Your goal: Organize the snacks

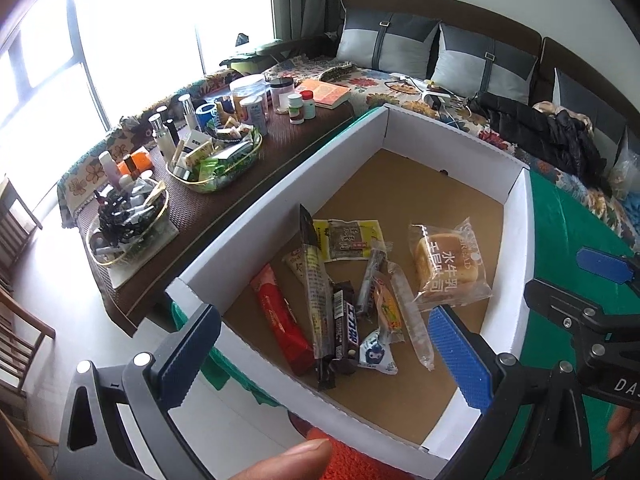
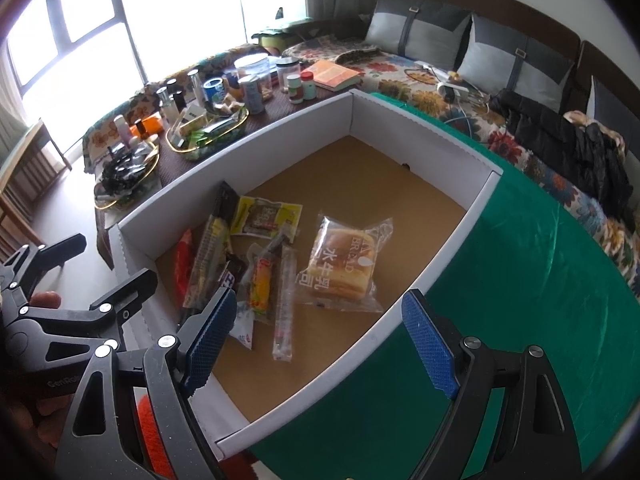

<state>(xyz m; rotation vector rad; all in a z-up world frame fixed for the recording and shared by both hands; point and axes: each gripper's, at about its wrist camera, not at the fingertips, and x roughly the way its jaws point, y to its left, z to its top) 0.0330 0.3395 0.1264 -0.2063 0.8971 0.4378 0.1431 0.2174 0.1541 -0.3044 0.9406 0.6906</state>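
The snacks lie in a loose heap on the brown floor of a shallow white box (image 1: pixel 516 216), toward its left wall. A bagged bread bun (image 1: pixel 448 266) sits apart on the right of the heap. Beside it lie a clear stick packet (image 1: pixel 412 320), an orange candy bar (image 1: pixel 388 304), a dark chocolate bar (image 1: pixel 345 328), a long red bar (image 1: pixel 280 316) and a yellow packet (image 1: pixel 347 238) farther back. The box rests on a green cloth (image 2: pixel 520 280).

The left claw (image 1: pixel 324 356) hangs over the near end of the box with its jaws wide apart and nothing between the blue pads. The right claw (image 2: pixel 324 340) hangs over the box's near right wall, jaws also spread wide, gripping nothing.

Behind the box a dark desk (image 1: pixel 288 152) carries jars, bottles and two glass trays; beyond is a sofa (image 1: pixel 480 28) with grey cushions.
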